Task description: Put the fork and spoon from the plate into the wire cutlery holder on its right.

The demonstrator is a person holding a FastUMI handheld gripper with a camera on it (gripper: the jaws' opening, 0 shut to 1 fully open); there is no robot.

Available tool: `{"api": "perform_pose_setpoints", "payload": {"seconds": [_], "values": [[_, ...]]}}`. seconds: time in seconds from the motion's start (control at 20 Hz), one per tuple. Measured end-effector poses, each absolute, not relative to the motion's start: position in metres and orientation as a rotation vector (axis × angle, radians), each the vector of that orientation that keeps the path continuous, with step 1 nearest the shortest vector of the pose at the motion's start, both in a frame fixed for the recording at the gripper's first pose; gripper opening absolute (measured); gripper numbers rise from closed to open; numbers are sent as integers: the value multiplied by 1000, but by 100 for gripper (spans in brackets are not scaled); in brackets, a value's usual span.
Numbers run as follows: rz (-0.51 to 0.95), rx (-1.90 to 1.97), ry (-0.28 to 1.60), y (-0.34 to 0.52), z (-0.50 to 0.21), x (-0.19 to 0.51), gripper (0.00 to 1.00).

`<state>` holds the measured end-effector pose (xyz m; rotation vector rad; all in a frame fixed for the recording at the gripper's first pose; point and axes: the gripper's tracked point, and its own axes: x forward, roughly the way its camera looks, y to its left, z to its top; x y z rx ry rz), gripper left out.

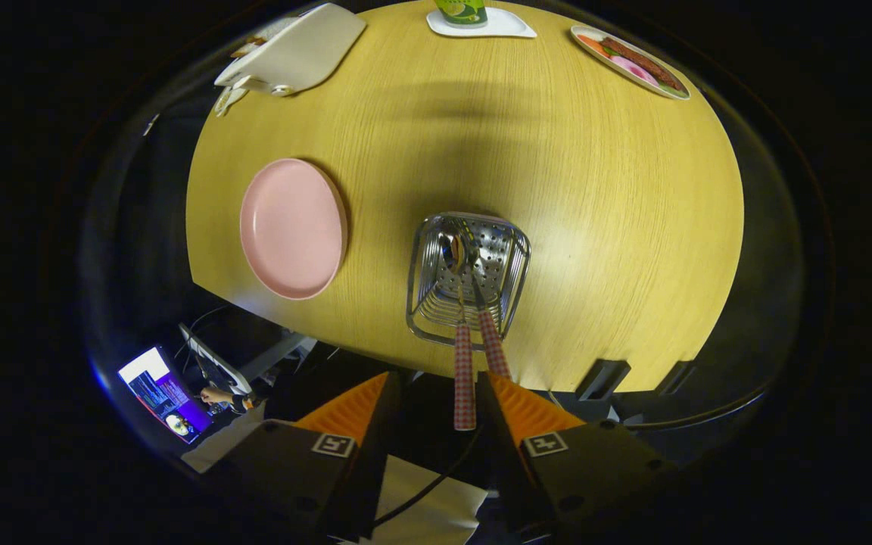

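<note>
The wire cutlery holder (468,276) stands on the wooden table (595,212), just ahead of my fingers and to the right of the pink plate (294,227), which lies bare. Two utensils with red-checked handles stand in the holder. The spoon (464,371) shows its bowl inside the basket, and its handle reaches back between my fingers without either pressing it. The second handle, the fork (493,344), leans beside it near the right fingertip. My gripper (436,378) hovers above the table's near edge, open.
At the table's far side are a white tray-like object (296,49), a green cup (462,9) on a white coaster (481,24), and a dish of food (629,60). Below the near edge, a lit screen (163,393) and a hand (216,395) show.
</note>
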<state>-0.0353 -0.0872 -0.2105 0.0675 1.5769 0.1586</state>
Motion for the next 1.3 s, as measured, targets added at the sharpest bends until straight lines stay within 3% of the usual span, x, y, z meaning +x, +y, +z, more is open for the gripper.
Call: {"api": "perform_pose_setpoints", "payload": {"seconds": [0.05, 0.1, 0.15, 0.2, 0.75, 1.3], "values": [[167, 65, 1536, -86, -205, -31, 77], [169, 71, 1499, -86, -197, -34, 83], [170, 91, 1457, -84, -188, -30, 98], [169, 106, 1413, -81, -183, -27, 100], [156, 200, 929, -77, -98, -16, 100], [144, 186, 415, -58, 37, -14, 99]]}}
